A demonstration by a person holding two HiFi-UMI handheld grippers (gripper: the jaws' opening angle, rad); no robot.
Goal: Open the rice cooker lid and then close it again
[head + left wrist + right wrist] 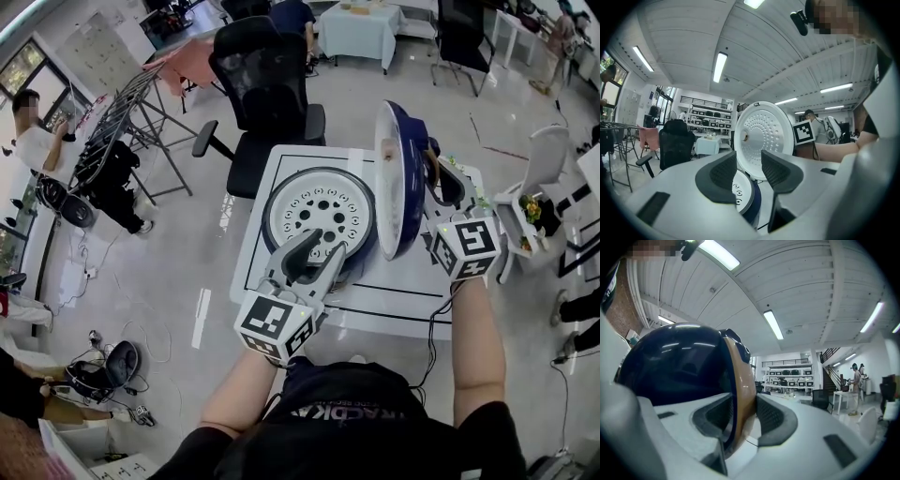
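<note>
The rice cooker (319, 214) stands on a white table (251, 277) with a white perforated plate showing in its mouth. Its dark blue lid (398, 178) stands upright at the cooker's right side. My right gripper (434, 173) is shut on the lid's rim. In the right gripper view the lid (675, 362) fills the left, and its gold edge sits between the pads of the right gripper (740, 414). My left gripper (307, 255) hovers open over the cooker's near edge. In the left gripper view the left gripper (749, 169) holds nothing, and the lid's white inside (761, 136) faces it.
A black office chair (267, 94) stands behind the table. A drying rack (131, 112) and a seated person (37, 141) are at the far left. A white chair (542, 173) stands to the right. Cables and gear (108, 370) lie on the floor at lower left.
</note>
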